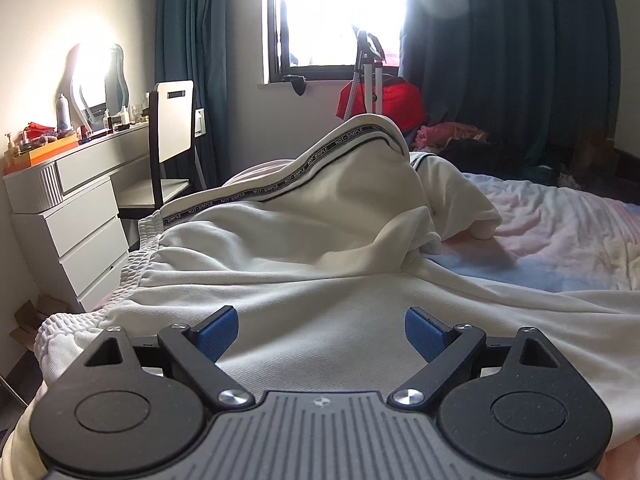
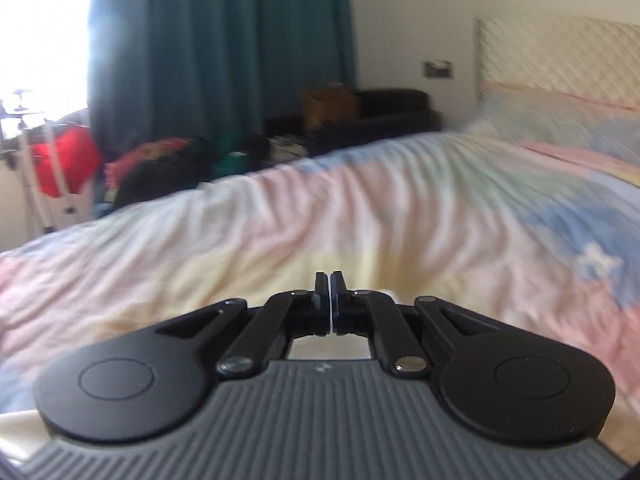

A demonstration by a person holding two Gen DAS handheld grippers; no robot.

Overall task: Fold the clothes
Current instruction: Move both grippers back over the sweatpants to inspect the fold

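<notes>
The trousers [image 1: 304, 248] lie on the bed [image 1: 560, 232], directly ahead of and beneath the fingers of the left gripper [image 1: 322, 334]. A dresser [image 1: 76, 216] and chair [image 1: 172, 136] stand to their left; a window [image 1: 340, 12] lies beyond. Ahead of the right gripper [image 2: 330, 284] fingers lies bare bedding [image 2: 360, 216], with a headboard [image 2: 560, 52] to the right.

Blown-out window [image 1: 340, 8] glare backlights the room; right wrist view motion-blurred.

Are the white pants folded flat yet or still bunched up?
Still bunched. The pants lie rumpled on the bed, one striped part humped up over the rest, not flat.
</notes>
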